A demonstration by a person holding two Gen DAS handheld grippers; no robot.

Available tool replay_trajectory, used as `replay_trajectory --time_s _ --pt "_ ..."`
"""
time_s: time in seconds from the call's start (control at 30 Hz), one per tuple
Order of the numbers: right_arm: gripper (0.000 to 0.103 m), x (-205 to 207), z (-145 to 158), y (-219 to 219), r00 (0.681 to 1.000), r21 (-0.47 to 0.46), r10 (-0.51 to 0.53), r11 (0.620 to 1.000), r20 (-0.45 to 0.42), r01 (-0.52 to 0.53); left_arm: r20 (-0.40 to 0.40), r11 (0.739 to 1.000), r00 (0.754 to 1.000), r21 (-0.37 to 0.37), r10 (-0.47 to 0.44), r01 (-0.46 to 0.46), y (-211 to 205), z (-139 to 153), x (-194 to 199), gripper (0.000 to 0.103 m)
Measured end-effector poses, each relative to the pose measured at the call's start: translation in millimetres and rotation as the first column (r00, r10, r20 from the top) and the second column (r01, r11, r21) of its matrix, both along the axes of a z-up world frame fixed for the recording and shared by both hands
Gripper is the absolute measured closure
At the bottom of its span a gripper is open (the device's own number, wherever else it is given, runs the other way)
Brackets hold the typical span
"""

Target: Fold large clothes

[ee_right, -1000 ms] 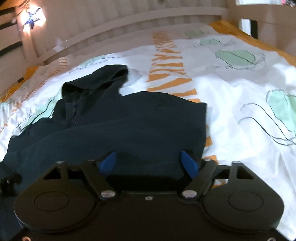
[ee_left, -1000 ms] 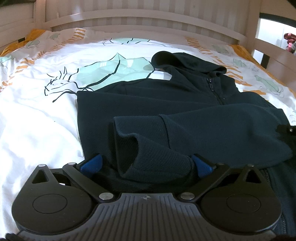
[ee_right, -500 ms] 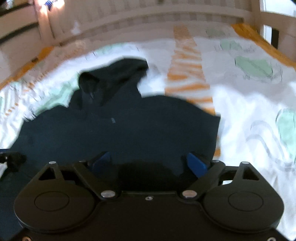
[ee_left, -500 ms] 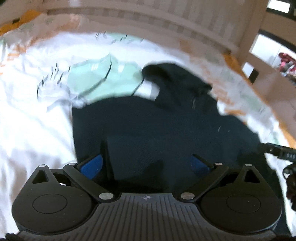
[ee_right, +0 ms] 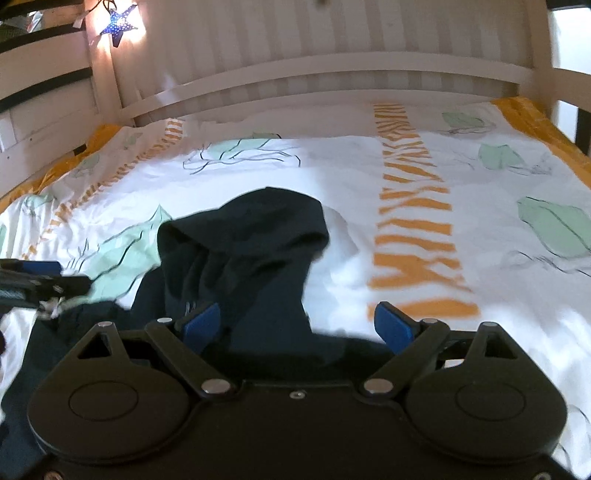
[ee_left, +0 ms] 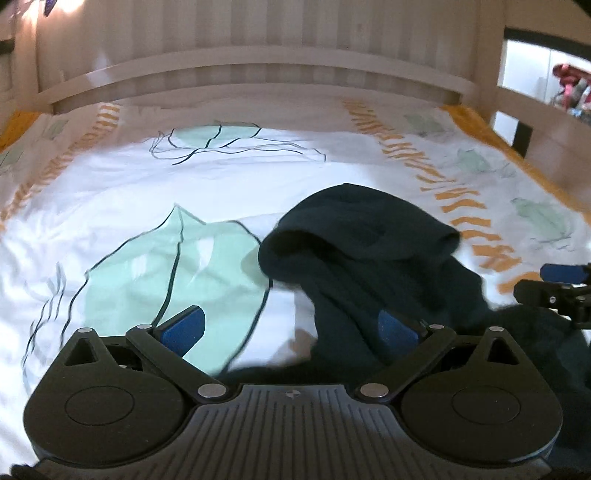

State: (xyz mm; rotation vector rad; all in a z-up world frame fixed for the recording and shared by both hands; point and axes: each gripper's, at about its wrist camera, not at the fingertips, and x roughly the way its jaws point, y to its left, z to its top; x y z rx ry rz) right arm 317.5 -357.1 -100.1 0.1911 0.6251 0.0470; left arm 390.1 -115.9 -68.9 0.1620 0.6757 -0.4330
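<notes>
A dark navy hoodie lies on the patterned bedsheet, its hood toward the headboard. My left gripper is open, jaws wide apart, hovering over the garment's left shoulder edge; its right pad is over dark fabric, its left pad over the sheet. In the right wrist view the hoodie fills the lower left. My right gripper is open too, jaws wide, left pad over the fabric, right pad over the sheet. Each gripper shows at the edge of the other's view: right gripper, left gripper. The hoodie's body is hidden under the grippers.
A slatted wooden headboard closes the far end of the bed. A side rail runs along the right, another rail on the left. A star-shaped light hangs at the left corner post. White sheet lies beyond and beside the hood.
Both grippers have moved forward and a little up, from the hoodie's lower body and folded sleeve toward the hood. The hood now looms larger. Both stay wide open.
</notes>
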Motion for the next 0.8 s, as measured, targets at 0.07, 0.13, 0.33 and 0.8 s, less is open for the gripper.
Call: replay_trajectory --time_s 0.07,0.13,0.33,0.8 --pt "0.011 17.3 -4.5 2.0 1.000 0.000 0.002 1.000 -0.003 -0.002 0.009 1.000 1.000 0.028 0.007 -0.007 -9.6 -6.4 15.8 0.002" --pt "0.011 35.2 -9.5 5.9 1.000 -0.011 0.006 1.000 -0.006 -0.006 0.010 0.999 1.000 0.049 0.004 -0.005 -18.2 -12.8 31.1 0.002" --pt "0.012 77.3 -29.4 14.7 0.999 -0.048 0.013 0.999 -0.042 -0.015 -0.006 0.992 1.000 0.126 0.019 -0.018 -34.7 -36.1 69.0 0.002" --pt "0.012 102.1 -52.2 2.4 0.997 -0.087 -0.016 0.996 -0.073 0.009 0.157 0.981 0.985 0.170 0.068 -0.095 -62.0 -30.4 112.2 0.002"
